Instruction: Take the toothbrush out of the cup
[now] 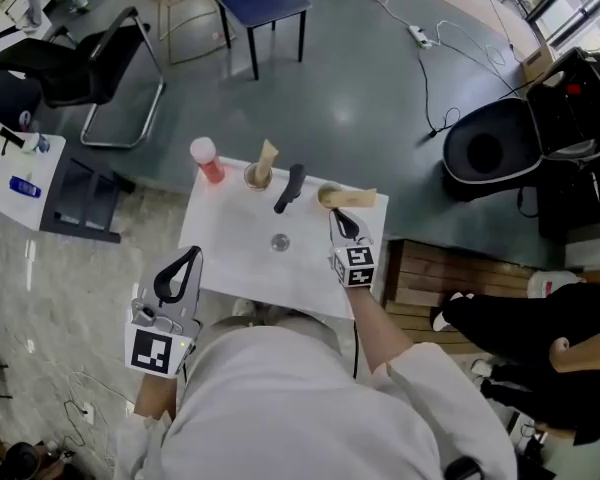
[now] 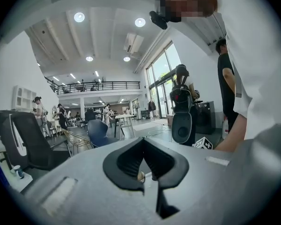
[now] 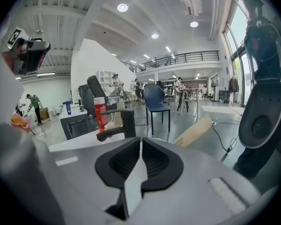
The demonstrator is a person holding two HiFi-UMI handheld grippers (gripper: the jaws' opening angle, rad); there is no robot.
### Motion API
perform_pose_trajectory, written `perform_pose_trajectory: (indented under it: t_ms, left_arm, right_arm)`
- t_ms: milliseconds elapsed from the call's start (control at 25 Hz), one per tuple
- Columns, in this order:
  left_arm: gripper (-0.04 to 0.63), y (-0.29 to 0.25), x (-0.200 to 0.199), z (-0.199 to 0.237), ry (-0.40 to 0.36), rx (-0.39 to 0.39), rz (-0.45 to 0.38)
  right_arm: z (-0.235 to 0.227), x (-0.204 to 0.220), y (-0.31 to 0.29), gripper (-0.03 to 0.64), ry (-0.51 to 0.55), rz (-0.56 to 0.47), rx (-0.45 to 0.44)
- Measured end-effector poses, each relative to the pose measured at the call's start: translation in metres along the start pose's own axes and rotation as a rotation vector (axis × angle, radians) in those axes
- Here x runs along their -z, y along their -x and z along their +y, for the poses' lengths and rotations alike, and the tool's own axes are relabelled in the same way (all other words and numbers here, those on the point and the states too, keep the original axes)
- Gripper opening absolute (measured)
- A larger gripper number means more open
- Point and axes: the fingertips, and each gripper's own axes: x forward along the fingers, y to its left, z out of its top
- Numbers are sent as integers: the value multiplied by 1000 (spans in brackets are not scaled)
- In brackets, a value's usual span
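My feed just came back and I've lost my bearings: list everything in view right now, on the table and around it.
white rectangular table: one, white, centre
red plastic bottle with white cap: one, red, table's far left corner
black tap-shaped fixture: one, black, far middle
round beige cups: two, beige, far edge, one left of the fixture, one right
beige toothbrushes: two, beige, one upright in left cup, one leaning out of right cup
small round metal fitting: one, silver, table centre
black metal-framed chair: one, black, floor beyond, left
blue dark-legged chair: one, blue, floor beyond
left hand-held gripper: one, grey and black, table's near left edge, jaws together, empty
right hand-held gripper: one, grey and black, beside right cup, jaws a slit apart, empty
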Motion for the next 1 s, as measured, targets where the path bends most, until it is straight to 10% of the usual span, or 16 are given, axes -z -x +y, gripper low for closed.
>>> perform_pose_trajectory:
  t_ms: [1000]
  left_arm:
    - [6,-8,2,3,1,-44,30]
  right_arm:
    - [-51,33,-33,135,-197,110,83]
